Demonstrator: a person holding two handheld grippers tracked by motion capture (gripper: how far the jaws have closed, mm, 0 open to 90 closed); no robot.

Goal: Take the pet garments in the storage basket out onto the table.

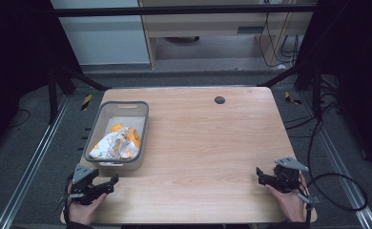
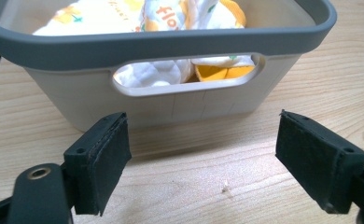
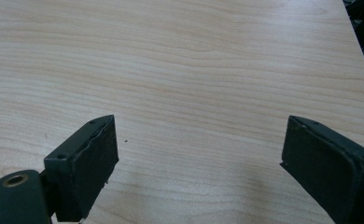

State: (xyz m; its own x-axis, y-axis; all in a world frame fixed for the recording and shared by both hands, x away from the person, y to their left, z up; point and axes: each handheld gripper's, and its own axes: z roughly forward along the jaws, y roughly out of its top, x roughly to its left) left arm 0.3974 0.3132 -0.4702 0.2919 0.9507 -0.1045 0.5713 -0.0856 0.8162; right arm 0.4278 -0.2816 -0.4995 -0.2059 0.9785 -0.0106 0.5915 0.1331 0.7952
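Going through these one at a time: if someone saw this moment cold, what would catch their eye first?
Most likely the grey-rimmed basket at the table's left side, holding a crumpled white-and-orange printed cloth; it is the one splash of colour on pale wood. Next, the left gripper and right gripper at the near corners, each in a hand with jaws spread wide and holding nothing, the left one aimed at the basket's handle slot.

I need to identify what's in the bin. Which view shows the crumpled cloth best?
The high view: the whole white-and-orange cloth lies open in the bin. The left gripper view shows parts above the rim and through the handle slot.
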